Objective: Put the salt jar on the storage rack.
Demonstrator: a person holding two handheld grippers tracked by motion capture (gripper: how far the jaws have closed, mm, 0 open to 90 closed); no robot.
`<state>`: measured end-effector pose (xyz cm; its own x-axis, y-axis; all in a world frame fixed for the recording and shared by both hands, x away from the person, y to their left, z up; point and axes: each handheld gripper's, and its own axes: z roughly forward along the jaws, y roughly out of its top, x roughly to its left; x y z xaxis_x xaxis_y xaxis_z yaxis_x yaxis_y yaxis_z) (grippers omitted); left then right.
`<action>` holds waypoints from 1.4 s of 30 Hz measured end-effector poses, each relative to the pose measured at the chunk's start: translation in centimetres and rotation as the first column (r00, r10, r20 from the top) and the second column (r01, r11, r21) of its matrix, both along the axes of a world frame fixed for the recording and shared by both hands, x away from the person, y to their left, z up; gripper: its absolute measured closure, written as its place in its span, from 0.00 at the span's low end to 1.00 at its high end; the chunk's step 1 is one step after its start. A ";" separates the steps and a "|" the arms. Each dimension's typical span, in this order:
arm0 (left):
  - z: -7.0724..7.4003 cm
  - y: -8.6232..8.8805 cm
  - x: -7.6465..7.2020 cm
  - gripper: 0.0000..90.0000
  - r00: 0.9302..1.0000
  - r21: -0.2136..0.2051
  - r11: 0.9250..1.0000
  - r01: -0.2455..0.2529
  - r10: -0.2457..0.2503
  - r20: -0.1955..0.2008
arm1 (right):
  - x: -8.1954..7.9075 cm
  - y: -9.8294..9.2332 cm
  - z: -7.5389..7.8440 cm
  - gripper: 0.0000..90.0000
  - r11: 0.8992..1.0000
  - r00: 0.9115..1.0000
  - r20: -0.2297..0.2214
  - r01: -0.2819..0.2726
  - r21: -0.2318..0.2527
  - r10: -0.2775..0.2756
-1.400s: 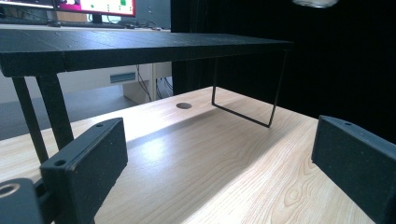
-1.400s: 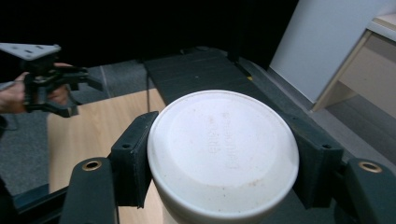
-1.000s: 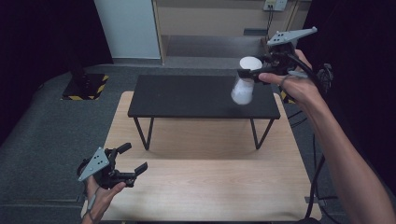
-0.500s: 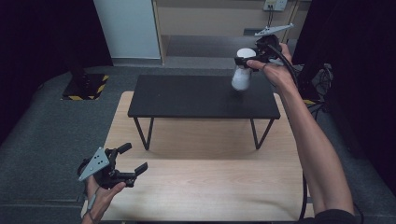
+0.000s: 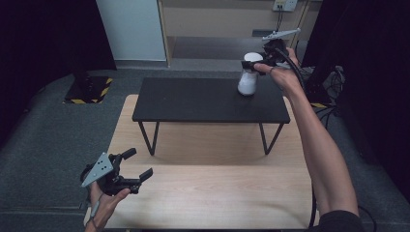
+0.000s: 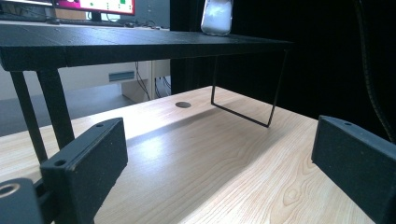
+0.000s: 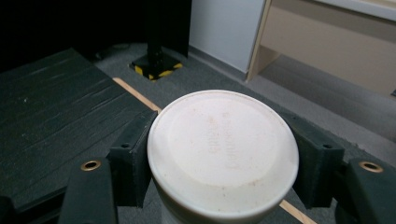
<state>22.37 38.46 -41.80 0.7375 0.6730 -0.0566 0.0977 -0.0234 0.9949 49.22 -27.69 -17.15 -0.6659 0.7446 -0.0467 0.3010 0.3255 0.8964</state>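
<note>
White jar (image 5: 248, 77) stands at the right rear of the black shelf (image 5: 193, 101), gripped at its lid.

High view: the right gripper (image 5: 261, 62) has its jaws closed on the jar near the shelf's back edge and right end; the shelf rests on a wooden surface (image 5: 212, 188), with bare wood in front, grey carpet around. The left gripper (image 5: 136, 166) hovers over the surface's near-left corner, jaws apart and holding nothing. Left gripper view: both jaws spread wide over bare wood, with open space under the shelf between its thin legs. Right gripper view: the jaws press either side of the jar's lid (image 7: 223, 151), the shelf top to the left.
</note>
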 end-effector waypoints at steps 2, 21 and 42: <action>0.1 0.0 0.0 0.03 1.000 0.004 1.000 0.001 -0.001 -0.001 | 0.0 -0.5 -0.5 0.23 0.999 1.000 0.002 0.002 0.050 -0.002; 0.2 -0.3 0.1 0.03 1.000 0.022 1.000 0.006 -0.006 0.000 | -9.2 -7.3 -0.8 0.05 0.969 0.977 0.161 -0.167 0.179 0.139; 0.3 -0.4 -0.1 0.03 1.000 0.020 1.000 0.010 -0.010 0.004 | -15.8 -8.7 -3.2 0.06 0.923 0.925 0.229 -0.345 0.171 0.303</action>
<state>22.23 38.06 -41.53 0.7445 0.6664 -0.0401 0.0936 -0.0447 0.9946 33.40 -36.42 -20.33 -0.8654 0.4962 -0.0700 0.0233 0.1795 0.9835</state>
